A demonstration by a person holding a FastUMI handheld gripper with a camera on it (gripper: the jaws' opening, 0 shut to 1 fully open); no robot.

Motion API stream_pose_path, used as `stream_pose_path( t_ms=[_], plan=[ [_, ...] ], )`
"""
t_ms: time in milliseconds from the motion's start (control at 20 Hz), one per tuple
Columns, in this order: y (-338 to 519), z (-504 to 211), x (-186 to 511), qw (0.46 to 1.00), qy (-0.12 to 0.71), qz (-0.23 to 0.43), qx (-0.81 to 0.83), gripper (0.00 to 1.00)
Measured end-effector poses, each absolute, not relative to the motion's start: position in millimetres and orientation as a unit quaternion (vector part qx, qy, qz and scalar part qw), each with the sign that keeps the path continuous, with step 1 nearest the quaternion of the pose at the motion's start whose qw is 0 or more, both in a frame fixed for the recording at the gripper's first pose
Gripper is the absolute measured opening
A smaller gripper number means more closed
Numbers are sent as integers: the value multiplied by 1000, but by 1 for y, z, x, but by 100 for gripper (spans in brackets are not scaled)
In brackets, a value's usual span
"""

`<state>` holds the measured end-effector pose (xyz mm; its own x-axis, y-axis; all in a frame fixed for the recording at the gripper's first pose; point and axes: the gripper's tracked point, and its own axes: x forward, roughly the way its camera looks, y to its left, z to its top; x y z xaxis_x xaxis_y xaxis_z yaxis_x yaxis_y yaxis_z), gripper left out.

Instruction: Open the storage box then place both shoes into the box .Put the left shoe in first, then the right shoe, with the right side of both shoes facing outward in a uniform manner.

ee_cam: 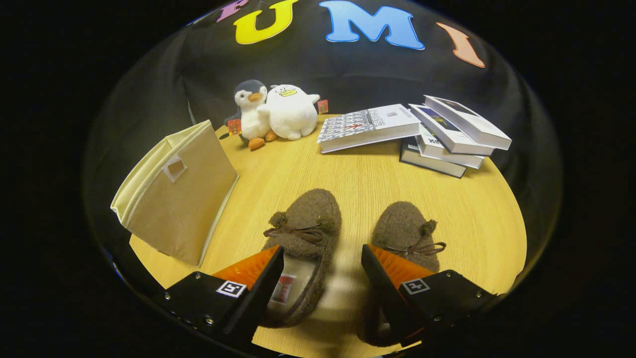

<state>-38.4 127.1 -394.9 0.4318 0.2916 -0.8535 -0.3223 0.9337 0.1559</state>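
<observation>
Two brown fuzzy slippers with bows lie toes-away on the wooden table [357, 179]. The left shoe [305, 223] sits just ahead of my left finger, its opening partly between the fingers. My right finger covers the heel of the right shoe [405, 228]. The gripper [322, 258] hovers above them, open, holding nothing. The beige fabric storage box [179, 199] lies folded flat and tilted, left of the shoes, its lid tab [174, 168] on the near face.
Two plush toys, a penguin [251, 112] and a white duck [290, 110], stand at the table's far edge. A stack of books [447, 136] and one open-lying book [367, 127] lie far right. Bare wood stretches between shoes and books.
</observation>
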Motion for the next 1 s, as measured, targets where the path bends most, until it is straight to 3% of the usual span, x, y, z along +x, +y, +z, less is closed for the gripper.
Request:
stream_pose_path(
  t_ms=[250, 300, 350, 450, 550, 600, 700, 750, 1000],
  plan=[
    [128, -421, -51, 822, 541, 176, -24, 88],
    [129, -423, -53, 819, 547, 172, -17, 66],
    [132, -425, -55, 815, 553, 169, -8, 57],
    [133, -424, -55, 810, 562, 167, 6, 56],
    [131, -427, -54, 807, 572, 145, 26, 24],
    [133, -428, -56, 803, 578, 145, 29, 30],
    [126, -431, -49, 809, 574, 125, 33, 29],
    [128, -429, -50, 804, 582, 113, 49, 1],
    [132, -419, -47, 782, 602, 102, 125, 1]
  ],
)
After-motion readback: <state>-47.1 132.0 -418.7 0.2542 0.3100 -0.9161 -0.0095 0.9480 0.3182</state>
